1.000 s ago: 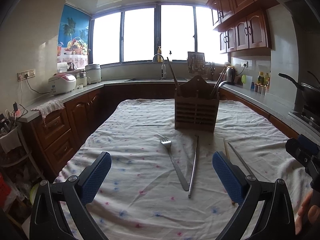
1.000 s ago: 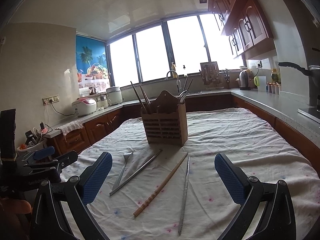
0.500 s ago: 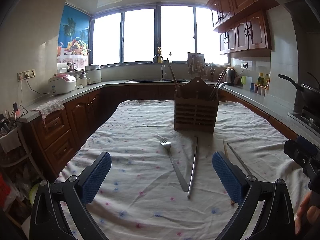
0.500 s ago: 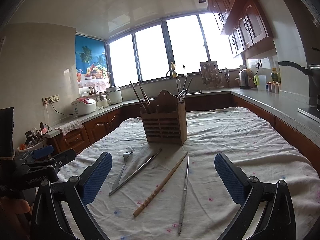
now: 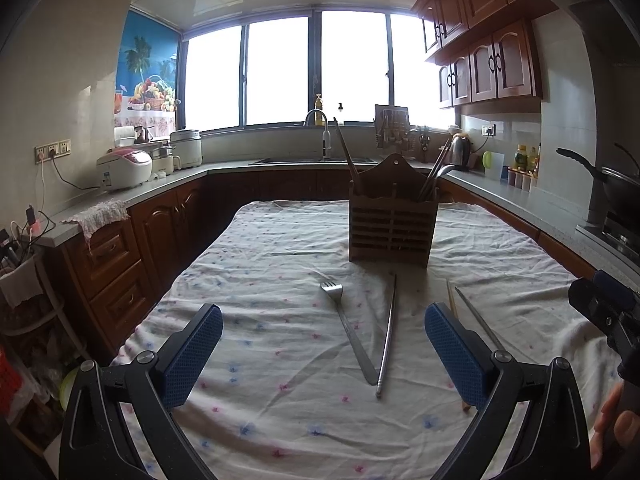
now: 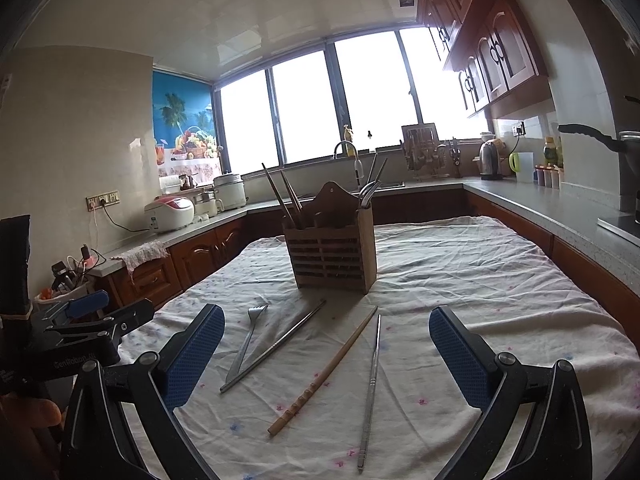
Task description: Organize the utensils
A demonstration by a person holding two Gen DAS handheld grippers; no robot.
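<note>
A wooden utensil holder stands mid-table with chopsticks and a fork in it. In front of it on the cloth lie a metal fork, a metal chopstick, a wooden chopstick and a second metal chopstick. My left gripper is open and empty, above the near table edge, short of the fork. My right gripper is open and empty, with the wooden chopstick lying between its fingers.
The table wears a white flowered cloth. Counters with wooden cabinets run along both sides, holding a rice cooker, a kettle and a pan. A sink with tap is under the window.
Both grippers have stayed nearly still. The right gripper has drifted slightly, seen at the left view's right edge. The utensils have not moved.
</note>
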